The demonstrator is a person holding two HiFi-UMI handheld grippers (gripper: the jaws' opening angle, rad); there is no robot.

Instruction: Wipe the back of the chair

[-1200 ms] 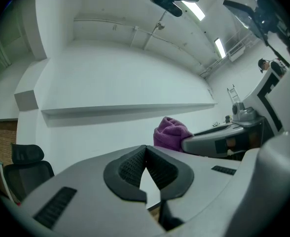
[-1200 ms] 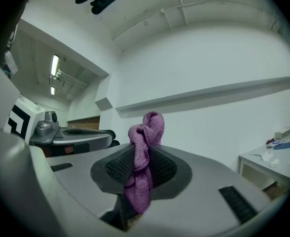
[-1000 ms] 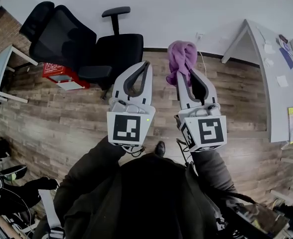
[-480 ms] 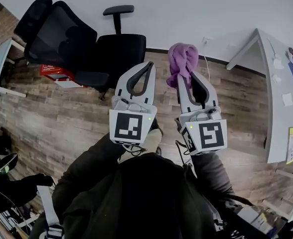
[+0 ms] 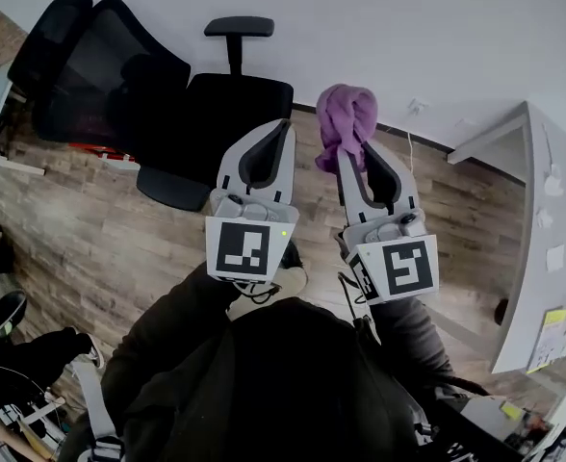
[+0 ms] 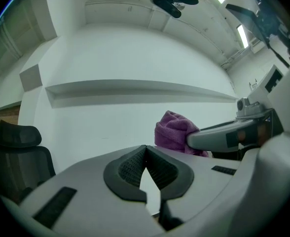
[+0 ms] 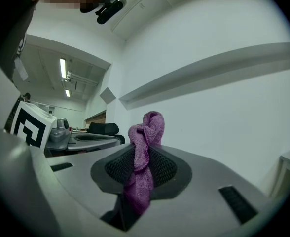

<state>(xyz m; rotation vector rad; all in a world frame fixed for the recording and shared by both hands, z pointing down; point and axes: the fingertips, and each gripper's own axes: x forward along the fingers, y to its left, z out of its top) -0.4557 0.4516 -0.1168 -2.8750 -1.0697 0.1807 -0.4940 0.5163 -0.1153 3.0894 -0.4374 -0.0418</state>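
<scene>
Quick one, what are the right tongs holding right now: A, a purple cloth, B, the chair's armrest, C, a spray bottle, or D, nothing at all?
A: the right tongs are closed on a purple cloth, whose bunched end sticks up past their tips.

I see a purple cloth [image 5: 348, 115], black chair [image 5: 110, 75], brown wood-grain floor [image 5: 71, 210]; left gripper [image 5: 282, 126] and right gripper [image 5: 357, 150] are grey with black-and-white markers [image 5: 242, 248].
</scene>
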